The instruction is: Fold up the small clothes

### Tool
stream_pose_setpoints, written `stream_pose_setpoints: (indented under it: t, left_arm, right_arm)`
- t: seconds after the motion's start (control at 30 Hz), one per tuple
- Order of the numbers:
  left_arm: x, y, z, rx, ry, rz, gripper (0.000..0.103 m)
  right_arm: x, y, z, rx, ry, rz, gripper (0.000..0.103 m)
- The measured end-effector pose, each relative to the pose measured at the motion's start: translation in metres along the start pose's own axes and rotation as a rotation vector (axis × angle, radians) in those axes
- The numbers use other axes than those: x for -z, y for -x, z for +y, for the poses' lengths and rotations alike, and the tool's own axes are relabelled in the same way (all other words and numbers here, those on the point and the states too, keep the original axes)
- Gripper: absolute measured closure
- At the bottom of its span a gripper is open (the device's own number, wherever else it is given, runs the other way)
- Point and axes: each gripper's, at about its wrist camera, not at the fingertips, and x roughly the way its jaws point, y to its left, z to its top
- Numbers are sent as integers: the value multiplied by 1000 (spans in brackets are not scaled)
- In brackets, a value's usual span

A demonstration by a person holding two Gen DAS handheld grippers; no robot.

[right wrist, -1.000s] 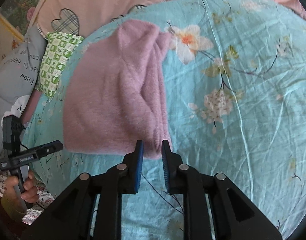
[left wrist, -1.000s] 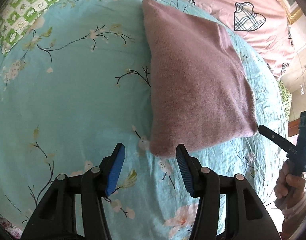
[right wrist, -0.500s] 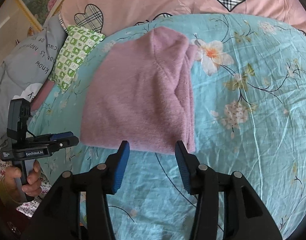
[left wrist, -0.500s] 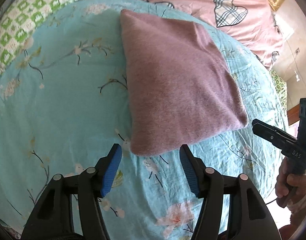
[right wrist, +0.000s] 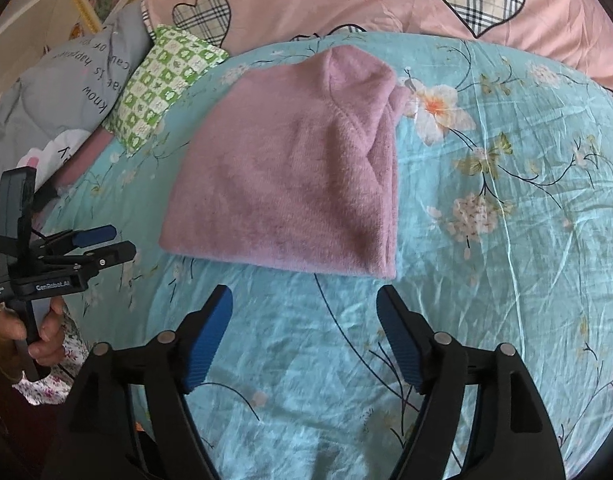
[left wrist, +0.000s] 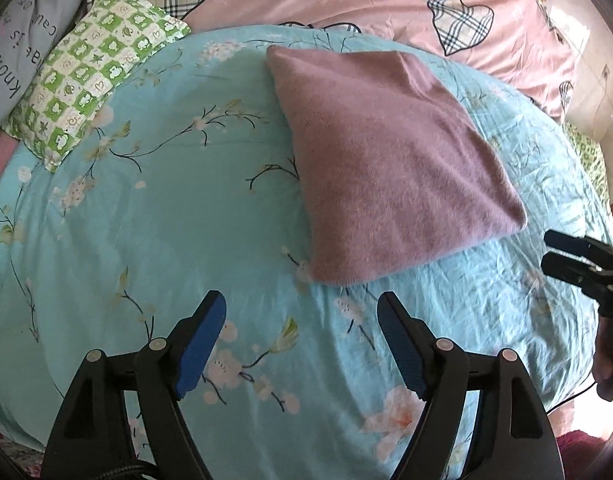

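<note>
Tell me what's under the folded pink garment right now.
The folded pink garment lies flat on the teal floral sheet. Whatever is directly beneath it is covered.

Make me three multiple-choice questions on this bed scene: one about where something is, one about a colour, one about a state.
1. Where does the folded fuzzy mauve garment lie?
A. on the turquoise floral bedsheet
B. on the green checked pillow
C. between gripper fingers

2. What colour are the gripper finger pads?
A. red
B. blue
C. white

3. How do the left gripper and right gripper stand?
A. both shut
B. one clamped on cloth
C. both open, holding nothing

Answers: 1 A, the sheet surrounds the garment on all sides; 2 B, blue ribbed pads show in both views; 3 C, wide gaps show only sheet between the fingers.
</note>
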Motion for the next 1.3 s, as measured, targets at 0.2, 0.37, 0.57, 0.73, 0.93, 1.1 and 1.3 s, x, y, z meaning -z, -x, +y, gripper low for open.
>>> stream_pose_setpoints:
  t: [0.2, 0.37, 0.57, 0.73, 0.93, 1.1, 1.3]
  left_arm:
    - [12, -1, -7, 5, -26, 24, 24]
    - [14, 1, -15, 17, -58, 23, 24]
    - [2, 15, -19, 7, -82, -29, 21]
    - [-10, 25, -20, -2, -94, -64, 21]
    - [-18, 22, -25, -33, -95, -65, 17]
    - [-22, 6, -25, -54, -73, -55, 17]
    - [-21, -5, -32, -127, -107, -55, 17]
  right_arm:
    - [4, 1, 2, 4, 5, 2, 25]
    - [4, 3, 5, 1, 7, -7, 24]
    - [-1, 8, 14, 1, 49, -24, 23]
    - [-9, 16, 20, 5, 87, -47, 16]
    - [-18, 19, 24, 38, 129, -76, 9]
    - [-22, 4, 20, 35, 119, -56, 8]
    - [-17, -11, 19, 48, 117, -37, 8]
